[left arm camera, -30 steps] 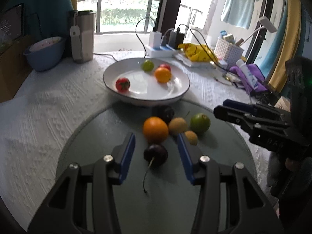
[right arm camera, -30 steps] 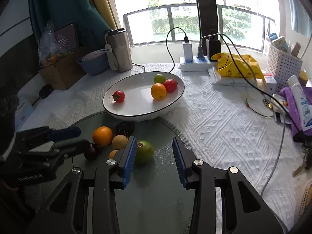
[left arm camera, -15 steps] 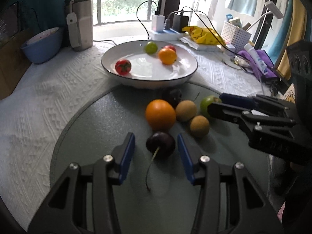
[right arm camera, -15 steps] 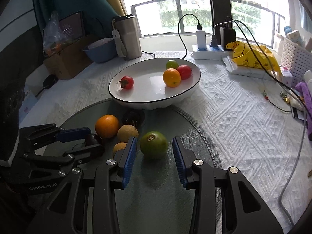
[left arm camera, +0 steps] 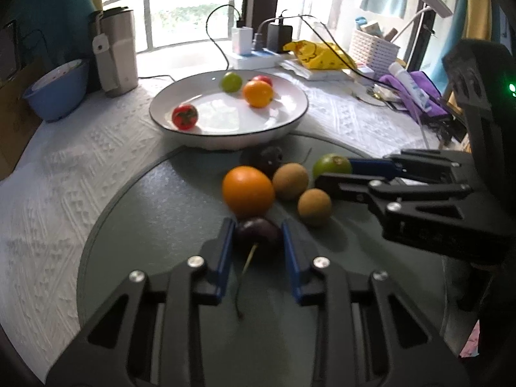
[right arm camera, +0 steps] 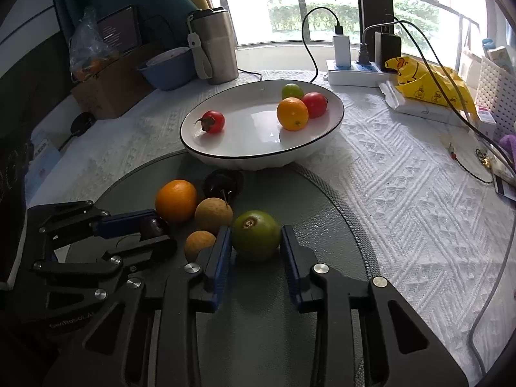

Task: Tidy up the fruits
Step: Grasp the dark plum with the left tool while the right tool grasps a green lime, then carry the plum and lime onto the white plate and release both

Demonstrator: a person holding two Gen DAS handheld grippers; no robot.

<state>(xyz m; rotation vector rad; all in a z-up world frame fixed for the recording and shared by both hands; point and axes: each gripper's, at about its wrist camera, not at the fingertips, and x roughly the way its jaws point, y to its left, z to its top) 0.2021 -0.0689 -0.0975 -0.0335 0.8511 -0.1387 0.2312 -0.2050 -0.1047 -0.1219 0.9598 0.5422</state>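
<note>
On the round grey mat (left arm camera: 154,213) lie an orange (left arm camera: 248,191), two brown longans (left arm camera: 290,180), a dark cherry by the plate (right arm camera: 223,183), a dark stemmed cherry (left arm camera: 256,233) and a green fruit (right arm camera: 256,234). My left gripper (left arm camera: 256,242) has its blue pads closed on the stemmed cherry. My right gripper (right arm camera: 256,245) has its pads touching both sides of the green fruit. The white plate (right arm camera: 200,148) behind holds two red tomatoes, a small orange and a green fruit.
A steel tumbler (right arm camera: 213,45) and a blue bowl (right arm camera: 167,67) stand behind the plate at the left. A power strip with cables (right arm camera: 354,71), a yellow bag (right arm camera: 429,84) and a white basket (left arm camera: 374,51) sit at the back right on the white cloth.
Both grippers moved forward and narrowed: the left around the stemmed cherry, the right around the green fruit, which earlier lay ahead of its fingers.
</note>
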